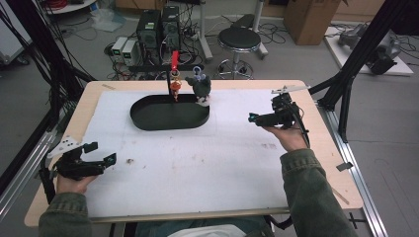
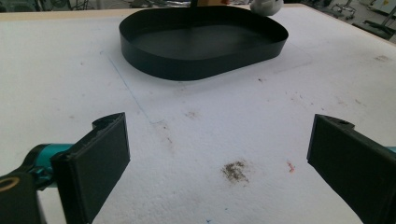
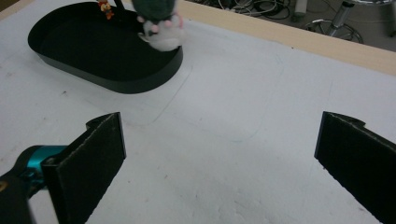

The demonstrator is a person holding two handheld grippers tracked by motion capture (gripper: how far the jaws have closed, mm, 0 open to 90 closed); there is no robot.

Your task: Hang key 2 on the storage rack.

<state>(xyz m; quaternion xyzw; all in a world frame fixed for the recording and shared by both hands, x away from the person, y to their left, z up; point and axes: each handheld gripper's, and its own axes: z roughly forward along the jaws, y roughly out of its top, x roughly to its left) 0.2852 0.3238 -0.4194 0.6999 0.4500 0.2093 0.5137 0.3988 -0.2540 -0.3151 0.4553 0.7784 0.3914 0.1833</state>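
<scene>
High view: we hold the left gripper (image 1: 96, 158) at the table's (image 1: 316, 163) near-left corner and the right gripper (image 1: 259, 118) by its right edge, both clear of the work. One black oval tray (image 1: 168, 114) sits toward the far edge; one grey plush toy (image 1: 199, 86) stands at its far-right rim.

Left gripper view: jaws spread, empty, facing the tray (image 2: 201, 65).

Right gripper view: jaws spread, empty, aimed toward the toy (image 3: 159, 23).

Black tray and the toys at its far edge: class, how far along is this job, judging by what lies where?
Hardly begun. Done: nothing lies inside the black tray. The stuffed toy and small red figure stand at its far rim. In hand: nothing; the left gripper and right gripper are open, jaws apart, short of the tray. Left: probably grasping a toy and moving it.
</scene>
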